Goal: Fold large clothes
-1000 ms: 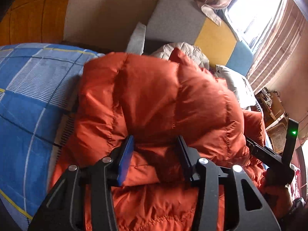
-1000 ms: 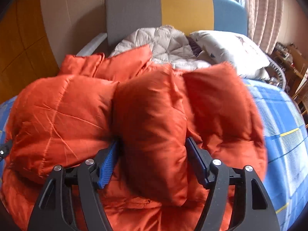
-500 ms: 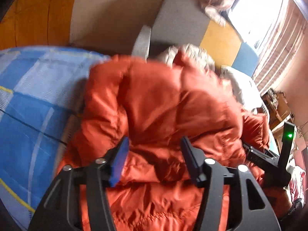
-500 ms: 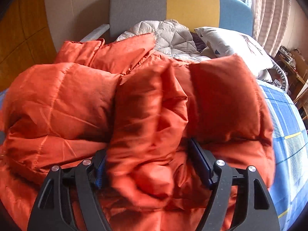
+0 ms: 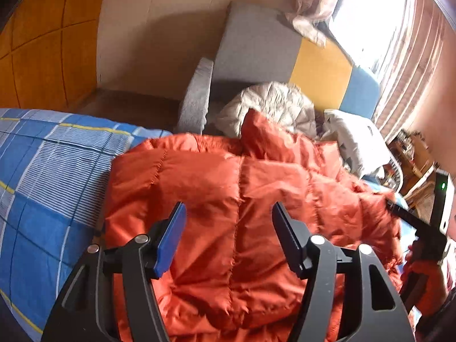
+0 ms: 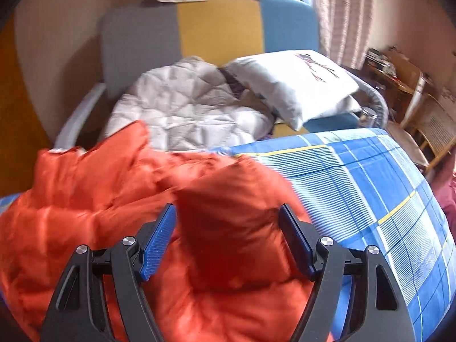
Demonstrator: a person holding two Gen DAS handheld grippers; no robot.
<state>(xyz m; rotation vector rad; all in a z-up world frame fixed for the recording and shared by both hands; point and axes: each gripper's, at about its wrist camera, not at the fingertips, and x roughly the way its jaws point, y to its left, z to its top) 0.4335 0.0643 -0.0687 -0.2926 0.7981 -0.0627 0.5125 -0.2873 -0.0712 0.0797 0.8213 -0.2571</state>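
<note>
Orange puffer jacket [image 5: 228,199] on bed [image 5: 42,171]: my left fingers [image 5: 228,236] are opening, right fingers [image 6: 228,236] standing apart, neither gripping; the springy fold is risking puffing open.

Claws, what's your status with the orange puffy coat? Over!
Left claw opening, nothing pinched. Right claw open, coat fold loose between its pads. Orange coat bunched on blue checked bedspread. Grey quilted jacket lies just beyond.

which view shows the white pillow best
The right wrist view: the white pillow lies in full sight against the headboard, its print visible. The left wrist view catches only a squeezed part of it behind the orange jacket.
</note>
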